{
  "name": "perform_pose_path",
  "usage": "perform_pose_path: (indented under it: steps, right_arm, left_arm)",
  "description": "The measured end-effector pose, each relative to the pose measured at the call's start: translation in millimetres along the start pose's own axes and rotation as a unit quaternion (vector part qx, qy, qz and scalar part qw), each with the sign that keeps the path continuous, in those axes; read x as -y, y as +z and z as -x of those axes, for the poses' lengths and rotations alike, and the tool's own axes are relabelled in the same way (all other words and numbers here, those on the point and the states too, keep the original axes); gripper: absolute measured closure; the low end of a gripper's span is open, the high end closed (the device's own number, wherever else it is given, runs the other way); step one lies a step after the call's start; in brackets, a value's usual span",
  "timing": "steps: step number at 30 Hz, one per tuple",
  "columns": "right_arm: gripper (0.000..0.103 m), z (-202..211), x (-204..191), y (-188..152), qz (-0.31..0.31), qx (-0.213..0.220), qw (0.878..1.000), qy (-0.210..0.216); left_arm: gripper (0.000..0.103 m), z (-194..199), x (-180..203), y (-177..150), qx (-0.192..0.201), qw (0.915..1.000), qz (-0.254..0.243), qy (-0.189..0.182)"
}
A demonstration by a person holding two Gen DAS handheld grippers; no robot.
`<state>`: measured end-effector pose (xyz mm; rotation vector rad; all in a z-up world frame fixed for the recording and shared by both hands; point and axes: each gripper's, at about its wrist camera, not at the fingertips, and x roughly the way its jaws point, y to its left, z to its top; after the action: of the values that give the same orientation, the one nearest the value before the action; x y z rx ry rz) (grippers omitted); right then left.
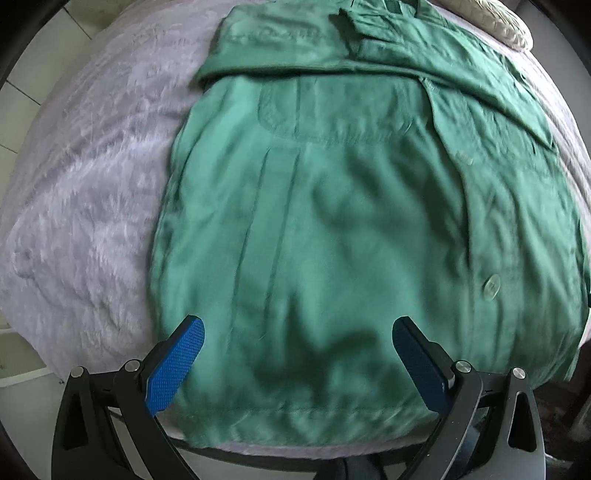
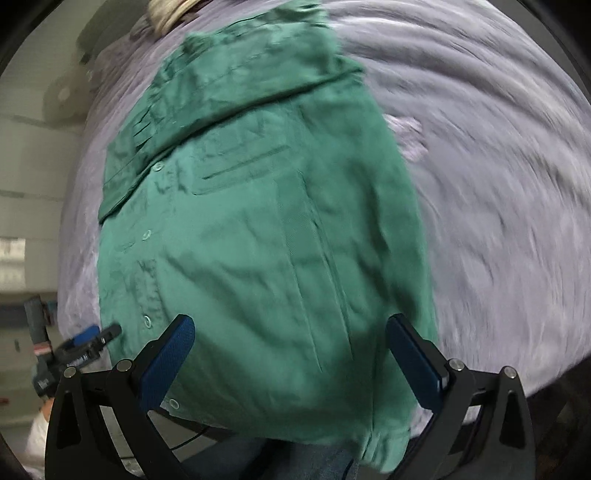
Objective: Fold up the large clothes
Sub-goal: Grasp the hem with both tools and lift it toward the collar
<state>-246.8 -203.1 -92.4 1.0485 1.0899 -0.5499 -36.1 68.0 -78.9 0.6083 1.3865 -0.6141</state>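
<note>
Here my left gripper (image 1: 297, 334) hangs with its blue pads spread wide, holding nothing, just above the near hem of the green shirt (image 1: 351, 229). My right gripper (image 2: 290, 332) is likewise spread and empty over the shirt's lower edge (image 2: 258, 258), where one corner droops past the side of the bed. The shirt lies buttoned-side up on the fuzzy lilac blanket (image 1: 92, 177), its sleeves folded across the chest. A pale cushion (image 1: 511, 27) sits beyond the collar.
</note>
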Motion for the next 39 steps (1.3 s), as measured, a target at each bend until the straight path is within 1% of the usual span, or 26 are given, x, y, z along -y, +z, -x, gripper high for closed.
perform_pose_path:
  steps: [3,7,9,10,12,13,14,16,19,21,22,23,24,26,28,29,30,31,32,33,34,35,36,37,38,39]
  right_arm:
    - [0.000,9.1,19.9,-19.5,-0.041,0.023,0.999,-0.004]
    - [0.000,23.8,54.9,-39.2,-0.102,0.061,0.993,-0.012]
    - [0.000,23.6,71.7,-45.2,-0.127,0.064,0.990,-0.002]
    - [0.000,19.5,83.8,-49.6,-0.145,0.057,0.988,0.016]
    - [0.000,8.2,95.7,-56.3,-0.167,0.036,0.984,0.058]
    - [0.000,-0.6,100.2,-62.1,-0.180,0.021,0.979,0.090]
    - [0.000,-7.1,100.9,-65.6,-0.187,0.010,0.975,0.116]
    - [0.000,-16.9,95.1,-71.7,-0.191,-0.003,0.970,0.153]
    - [0.000,-20.1,74.8,-70.7,-0.177,0.001,0.964,0.201]
    - [0.000,-18.8,62.7,-66.6,-0.172,0.008,0.955,0.243]
    - [0.000,-18.4,54.9,-62.7,-0.169,0.012,0.947,0.274]
    - [0.000,-18.2,49.9,-60.9,-0.167,0.012,0.943,0.287]
    - [0.000,-19.4,45.2,-58.6,-0.165,0.010,0.942,0.292]
    - [0.000,-23.1,39.2,-54.5,-0.161,0.004,0.948,0.274]
    - [0.000,-26.9,41.0,-55.0,-0.168,-0.001,0.953,0.254]
    - [0.000,-27.8,43.9,-57.2,-0.174,-0.002,0.953,0.249]
    - [0.000,-27.8,48.7,-59.9,-0.180,-0.004,0.953,0.245]
    - [0.000,-28.7,51.9,-62.6,-0.189,-0.006,0.952,0.242]
    - [0.000,-29.6,54.5,-65.4,-0.199,-0.007,0.951,0.237]
    - [0.000,-30.4,55.9,-67.3,-0.207,-0.009,0.950,0.232]
    - [0.000,-31.4,58.2,-68.2,-0.213,-0.009,0.950,0.230]
    - [0.002,-32.3,62.0,-68.1,-0.217,-0.010,0.949,0.228]
    - [0.004,-32.3,62.6,-69.3,-0.222,-0.012,0.949,0.224]
    - [0.022,-32.0,63.3,-69.6,-0.224,-0.013,0.951,0.213]
    - [0.060,-31.3,62.7,-69.6,-0.222,-0.017,0.954,0.200]
    - [0.077,-31.1,61.2,-69.2,-0.219,-0.021,0.956,0.194]
  left_arm:
    - [0.001,1.2,-21.0,-14.3,0.004,0.9999,0.010,-0.007]
    - [0.001,0.2,-54.8,-27.2,0.011,0.9991,0.038,-0.012]
    - [0.001,-5.8,-70.3,-31.7,0.007,0.9982,0.053,-0.026]
    - [0.001,-10.8,-76.5,-33.9,-0.001,0.9976,0.057,-0.038]
    - [0.001,-24.0,-85.3,-39.0,-0.026,0.9955,0.060,-0.068]
    - [0.001,-29.2,-87.8,-41.5,-0.036,0.9941,0.062,-0.082]
    - [0.001,-35.2,-90.1,-45.2,-0.048,0.9918,0.066,-0.098]
    - [0.001,-40.7,-91.2,-49.7,-0.058,0.9891,0.069,-0.117]
    - [0.001,-50.0,-92.3,-54.3,-0.070,0.9856,0.062,-0.141]
    - [0.001,-56.3,-88.4,-55.3,-0.079,0.9827,0.055,-0.158]
    - [0.001,-59.5,-84.7,-56.1,-0.083,0.9824,0.050,-0.160]
    - [0.001,-63.9,-82.4,-55.1,-0.086,0.9836,0.044,-0.153]
    - [0.001,-68.1,-80.4,-56.1,-0.088,0.9840,0.042,-0.149]
    - [0.001,-70.5,-80.8,-50.9,-0.087,0.9834,0.049,-0.152]
    - [0.001,-67.9,-91.6,-45.6,-0.076,0.9816,0.063,-0.163]
    - [0.007,-65.3,-99.3,-44.1,-0.071,0.9803,0.072,-0.170]
    - [0.016,-61.5,-104.2,-41.8,-0.066,0.9802,0.081,-0.168]
    - [0.021,-60.5,-110.7,-40.6,-0.062,0.9795,0.090,-0.170]
    - [0.032,-58.9,-117.2,-39.2,-0.055,0.9768,0.102,-0.181]
    - [0.055,-57.7,-126.1,-32.7,-0.050,0.9741,0.107,-0.192]
    - [0.067,-54.9,-126.5,-31.6,-0.050,0.9708,0.109,-0.208]
    - [0.088,-53.3,-127.2,-30.3,-0.051,0.9646,0.112,-0.233]
    - [0.088,-49.7,-126.6,-27.5,-0.048,0.9642,0.109,-0.237]
    - [0.088,-45.2,-124.2,-24.4,-0.043,0.9669,0.094,-0.233]
    - [0.090,-39.7,-121.4,-22.8,-0.038,0.9672,0.085,-0.236]
    - [0.090,-35.2,-119.9,-19.8,-0.035,0.9655,0.082,-0.245]
